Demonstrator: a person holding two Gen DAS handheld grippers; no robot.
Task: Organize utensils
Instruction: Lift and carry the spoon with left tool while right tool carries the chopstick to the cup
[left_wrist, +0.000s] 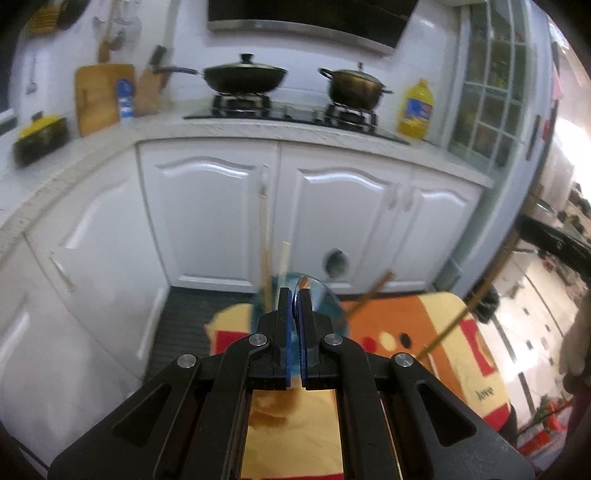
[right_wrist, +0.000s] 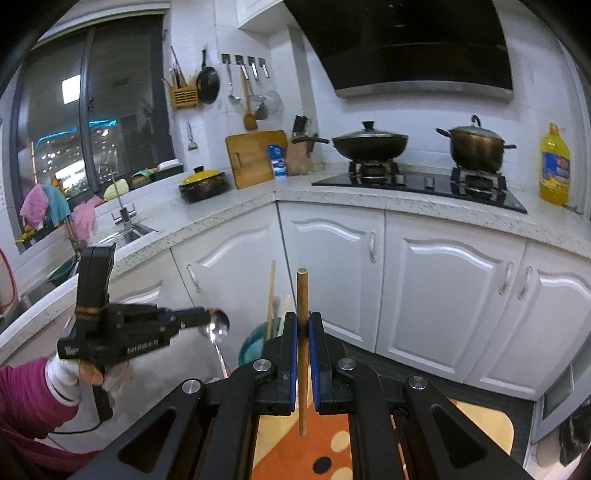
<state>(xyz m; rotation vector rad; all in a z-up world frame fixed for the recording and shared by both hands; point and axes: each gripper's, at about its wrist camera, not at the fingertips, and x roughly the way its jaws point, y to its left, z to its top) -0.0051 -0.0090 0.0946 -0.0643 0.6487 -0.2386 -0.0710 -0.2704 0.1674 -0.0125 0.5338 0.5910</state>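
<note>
Right wrist view: our right gripper (right_wrist: 303, 326) fingers squeeze 1 wooden stick (right_wrist: 302, 354); our left gripper (right_wrist: 207, 317) fingers pinch 1 spoon (right_wrist: 217, 326).

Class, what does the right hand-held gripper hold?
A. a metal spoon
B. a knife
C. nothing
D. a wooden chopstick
D: the right hand-held gripper is shut on an upright wooden chopstick; the metal spoon is in the left hand-held gripper.
</note>
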